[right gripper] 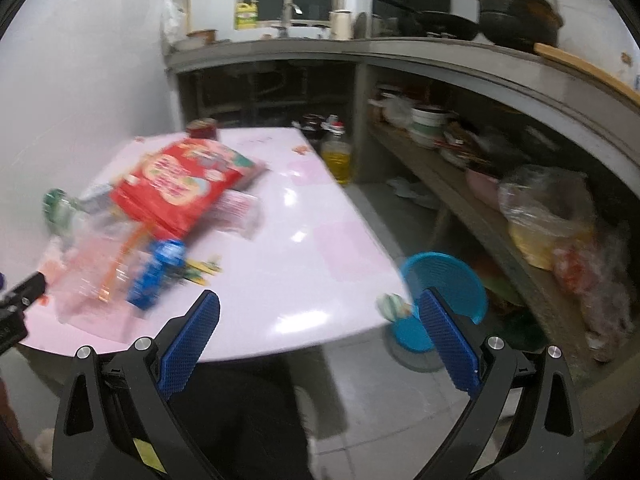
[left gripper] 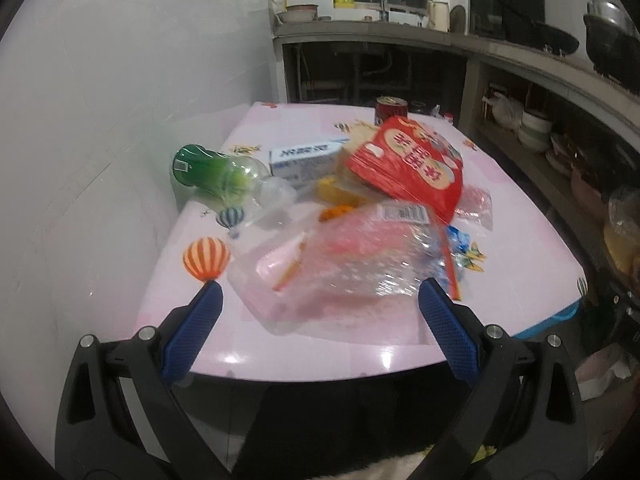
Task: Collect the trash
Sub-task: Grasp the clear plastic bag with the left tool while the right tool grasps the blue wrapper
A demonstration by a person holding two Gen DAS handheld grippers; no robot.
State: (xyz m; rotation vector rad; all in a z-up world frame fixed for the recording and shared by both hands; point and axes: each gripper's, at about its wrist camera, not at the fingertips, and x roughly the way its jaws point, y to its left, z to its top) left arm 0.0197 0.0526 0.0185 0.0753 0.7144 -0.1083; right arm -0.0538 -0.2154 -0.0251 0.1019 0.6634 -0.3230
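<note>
Both claws hang wide apart and empty over a pink table [left gripper: 500, 280]: the left gripper [left gripper: 320, 292] spreads its blue pads just short of a clear plastic bag [left gripper: 344, 264], touching nothing. The trash heap, topped by a red snack bag [left gripper: 408, 164], sits mid-table; the right gripper [right gripper: 318, 304] faces the bare near edge, beside a blue bin [right gripper: 444, 280] on the floor

Dim, motion-blurred, fisheye-warped, tabletop glare
</note>
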